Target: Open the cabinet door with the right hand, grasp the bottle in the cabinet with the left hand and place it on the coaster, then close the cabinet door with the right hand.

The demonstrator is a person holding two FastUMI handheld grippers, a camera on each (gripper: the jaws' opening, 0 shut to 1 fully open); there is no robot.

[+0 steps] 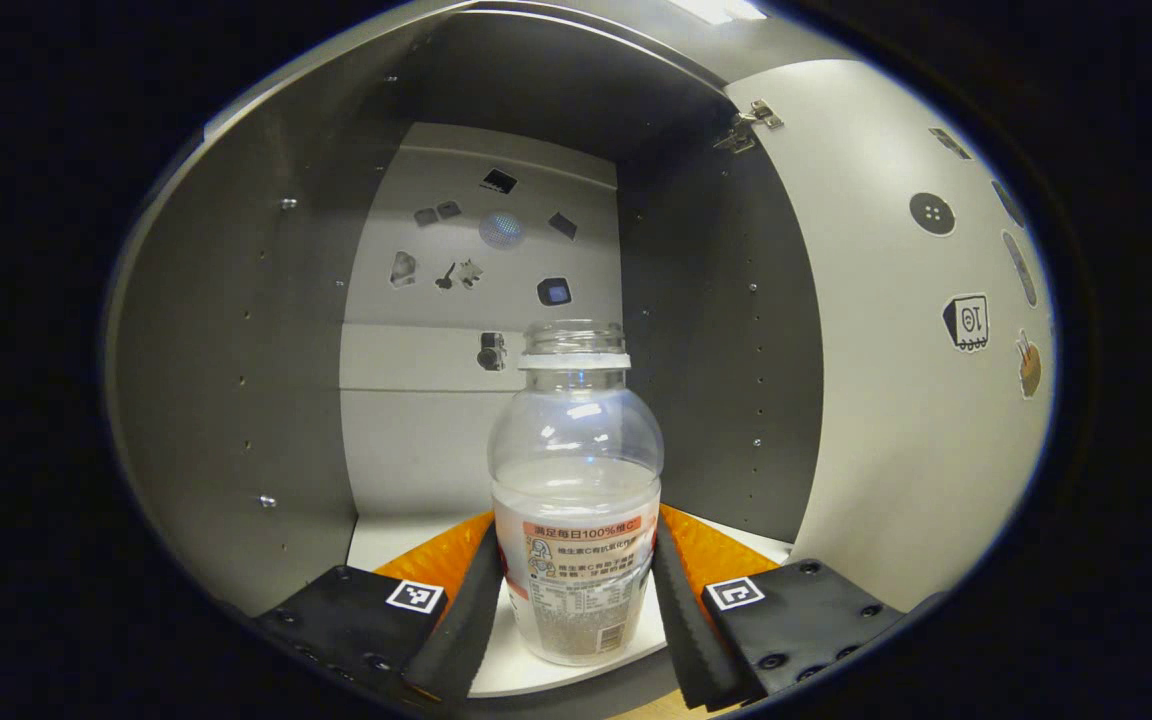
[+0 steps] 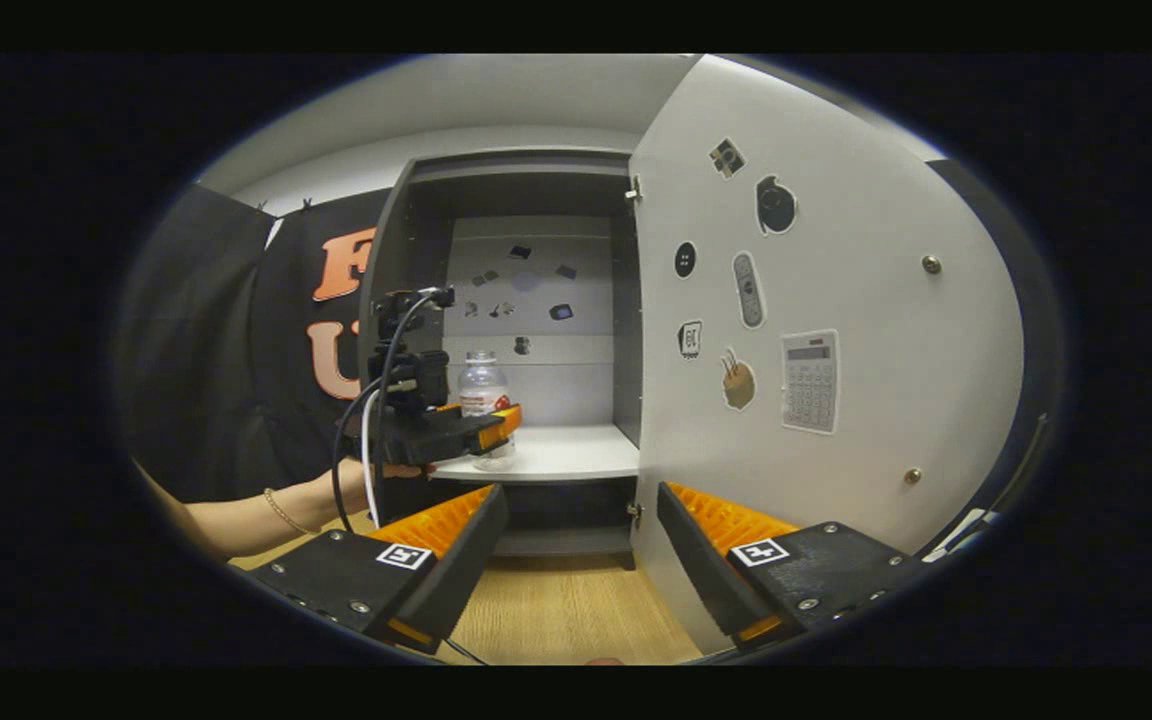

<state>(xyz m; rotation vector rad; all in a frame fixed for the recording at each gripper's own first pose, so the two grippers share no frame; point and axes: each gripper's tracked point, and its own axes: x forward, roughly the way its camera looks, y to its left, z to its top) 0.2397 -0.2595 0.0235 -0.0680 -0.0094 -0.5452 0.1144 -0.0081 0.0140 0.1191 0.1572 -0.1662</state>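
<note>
The left hand-held gripper [image 1: 576, 600] reaches into the open cabinet, fingers close on either side of the plastic bottle [image 1: 576, 520] on the shelf [image 2: 556, 455]; whether they clamp it is unclear. Next comes lifting it out past the shelf edge. The right hand-held gripper [image 2: 581, 545] hangs apart beside the swung-wide cabinet door [image 2: 836, 330].

We saw the bottle [image 1: 576, 500] standing on the cabinet shelf [image 2: 556, 455] between the left gripper's [image 1: 576, 600] fingers, the open cabinet door [image 2: 816, 330] to its right.

Left gripper [image 1: 576, 590] jaws flank the bottle [image 1: 576, 500] on the cabinet shelf [image 1: 386, 540].
</note>
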